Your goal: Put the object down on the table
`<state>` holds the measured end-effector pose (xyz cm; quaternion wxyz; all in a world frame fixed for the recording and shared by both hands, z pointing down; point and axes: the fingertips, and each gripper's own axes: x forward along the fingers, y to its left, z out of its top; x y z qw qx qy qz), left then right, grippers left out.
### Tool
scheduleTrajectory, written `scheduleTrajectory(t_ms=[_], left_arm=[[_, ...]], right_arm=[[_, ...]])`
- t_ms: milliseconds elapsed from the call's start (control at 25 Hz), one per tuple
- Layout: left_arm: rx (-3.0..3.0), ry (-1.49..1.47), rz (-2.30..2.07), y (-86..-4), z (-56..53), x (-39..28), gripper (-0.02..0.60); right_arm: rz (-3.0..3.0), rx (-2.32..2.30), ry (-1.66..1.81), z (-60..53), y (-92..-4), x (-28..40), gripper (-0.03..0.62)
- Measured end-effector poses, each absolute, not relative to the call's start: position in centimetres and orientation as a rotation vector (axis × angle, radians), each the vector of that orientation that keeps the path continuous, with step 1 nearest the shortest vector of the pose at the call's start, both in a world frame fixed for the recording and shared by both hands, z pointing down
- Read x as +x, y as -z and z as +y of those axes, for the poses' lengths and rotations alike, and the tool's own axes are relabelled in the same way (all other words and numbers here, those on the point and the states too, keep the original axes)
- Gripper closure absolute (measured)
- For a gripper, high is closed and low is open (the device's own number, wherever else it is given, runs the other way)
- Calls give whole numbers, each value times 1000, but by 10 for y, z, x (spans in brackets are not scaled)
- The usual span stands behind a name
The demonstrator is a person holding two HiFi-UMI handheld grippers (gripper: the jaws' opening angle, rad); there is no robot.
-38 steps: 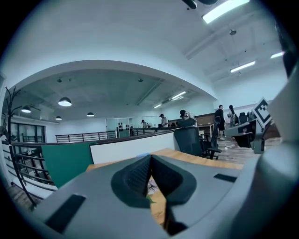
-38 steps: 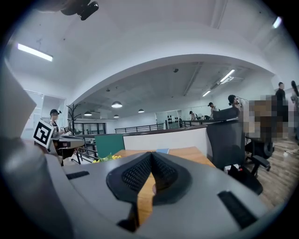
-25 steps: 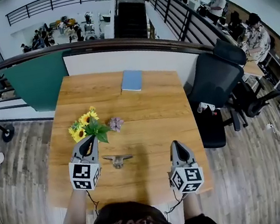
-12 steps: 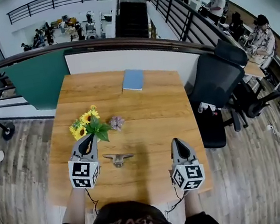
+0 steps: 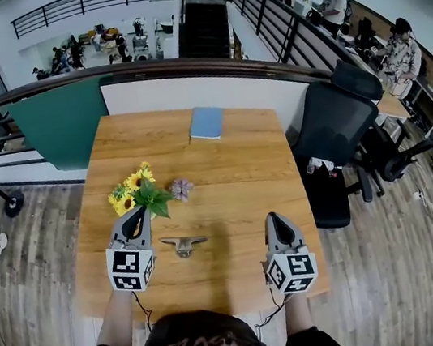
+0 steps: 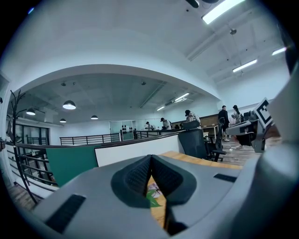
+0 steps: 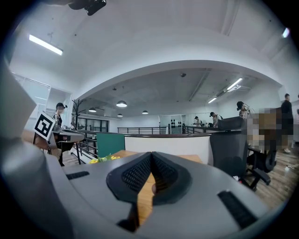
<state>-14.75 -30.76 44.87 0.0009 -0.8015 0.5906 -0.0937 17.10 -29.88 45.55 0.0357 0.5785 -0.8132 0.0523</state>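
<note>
A bunch of artificial flowers (image 5: 140, 190), with yellow sunflowers, green leaves and one purple bloom, lies at the left of the wooden table (image 5: 234, 181). My left gripper (image 5: 138, 215) is shut, its tips right at the near end of the bunch. In the left gripper view the left gripper (image 6: 151, 159) shows pads meeting, with a green leaf (image 6: 154, 198) seen through the gap below them and no stem visible between the pads. A small metal piece (image 5: 182, 245) lies on the table between the grippers. My right gripper (image 5: 275, 221) is shut and empty over the table's near right; its pads (image 7: 140, 172) meet.
A blue book (image 5: 206, 124) lies at the table's far edge. A black office chair (image 5: 331, 120) stands against the table's right side. A curved railing (image 5: 182, 67) and a green and white partition run behind the table. People sit and stand at desks far right.
</note>
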Motion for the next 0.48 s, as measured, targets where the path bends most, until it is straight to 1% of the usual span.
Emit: scheduleTrajectory(t_ms=[480], left_arm=[[-2514,310,1839,-450,-306,-146,571]], right_arm=[[-2511,1777,-163,-299,-456,172,591]])
